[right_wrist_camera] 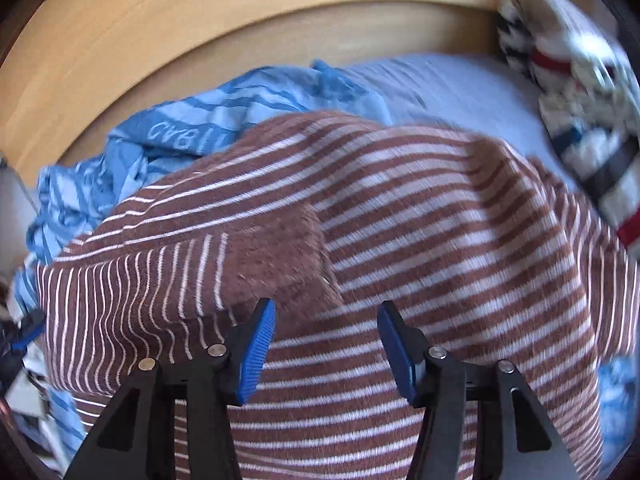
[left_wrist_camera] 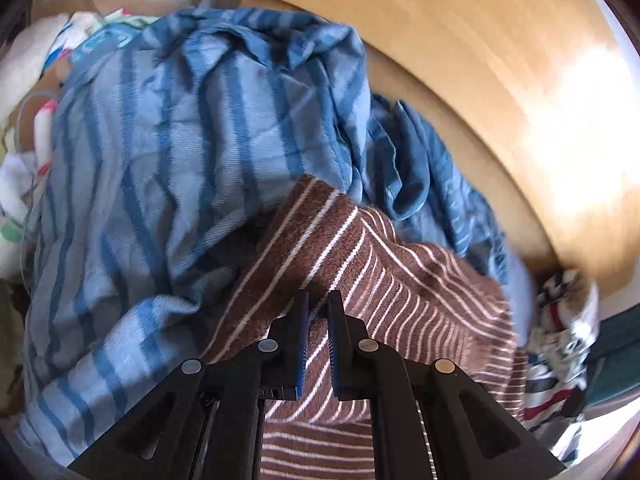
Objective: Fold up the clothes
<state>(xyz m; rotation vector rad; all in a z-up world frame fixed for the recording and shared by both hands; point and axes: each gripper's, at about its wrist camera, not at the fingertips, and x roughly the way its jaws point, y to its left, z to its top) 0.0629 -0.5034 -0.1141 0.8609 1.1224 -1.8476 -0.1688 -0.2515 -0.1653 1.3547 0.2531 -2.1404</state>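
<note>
A brown garment with thin white stripes (left_wrist_camera: 400, 280) lies crumpled on top of the pile. My left gripper (left_wrist_camera: 318, 296) is shut on a fold of it, and the brown cloth runs up between the narrow blue pads. In the right wrist view the same brown garment (right_wrist_camera: 400, 220) fills the middle. My right gripper (right_wrist_camera: 326, 308) hovers just above it, open, with its pads well apart and nothing pinched. A light and dark blue striped cloth (left_wrist_camera: 180, 140) lies bunched behind the brown one and shows again as the blue striped cloth (right_wrist_camera: 160, 140) at the upper left.
A curved wooden board (left_wrist_camera: 480, 60) rims the far side, bright with sunlight. A black, white and red patterned garment (right_wrist_camera: 580, 100) lies at the right on a pale blue sheet (right_wrist_camera: 460, 88). Colourful small clothes (left_wrist_camera: 32, 72) are heaped at the far left.
</note>
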